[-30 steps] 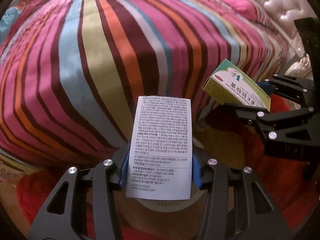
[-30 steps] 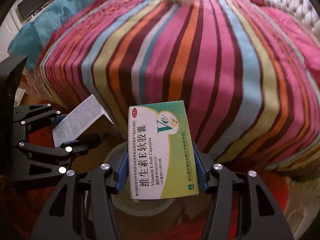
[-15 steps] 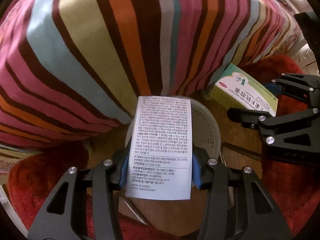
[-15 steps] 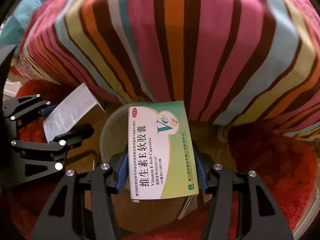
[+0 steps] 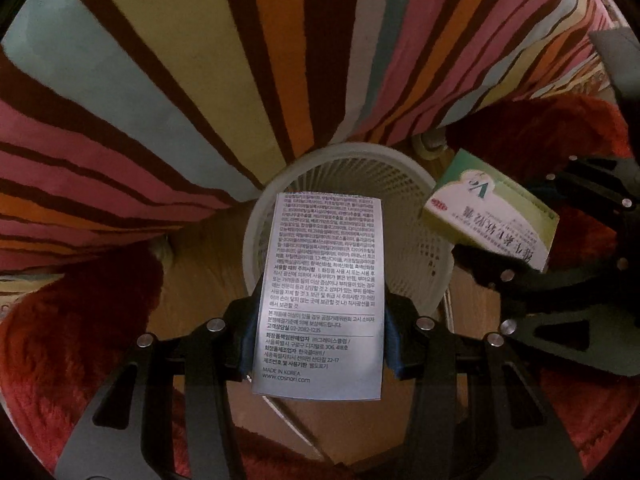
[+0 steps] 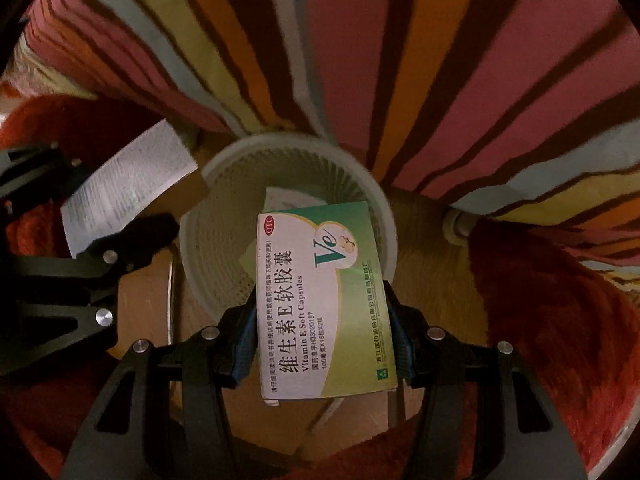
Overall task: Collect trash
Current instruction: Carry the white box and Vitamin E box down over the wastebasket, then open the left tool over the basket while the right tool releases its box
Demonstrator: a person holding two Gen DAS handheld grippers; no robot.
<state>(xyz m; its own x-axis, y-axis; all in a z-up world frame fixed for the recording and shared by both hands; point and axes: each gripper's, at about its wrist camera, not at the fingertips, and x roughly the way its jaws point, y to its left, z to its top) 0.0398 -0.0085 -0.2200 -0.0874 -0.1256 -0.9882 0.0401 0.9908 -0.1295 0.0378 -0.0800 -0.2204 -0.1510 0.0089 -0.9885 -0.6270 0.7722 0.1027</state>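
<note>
My left gripper (image 5: 320, 340) is shut on a white printed box (image 5: 320, 292) and holds it above a white mesh waste basket (image 5: 404, 196) on the floor. My right gripper (image 6: 322, 336) is shut on a green vitamin E box (image 6: 324, 300) above the same basket (image 6: 224, 224), which has some paper inside. The green box also shows at the right of the left wrist view (image 5: 492, 220), and the white box at the left of the right wrist view (image 6: 124, 188).
A bed with a striped cover (image 5: 200, 80) hangs right behind the basket. A red shaggy rug (image 5: 72, 328) lies on the wooden floor (image 6: 152, 292) on both sides. A white bed leg (image 6: 460, 228) stands at the right.
Both grippers have tilted down and moved in from above the bed edge until the basket is right under the two held boxes. Both grips are unchanged.
</note>
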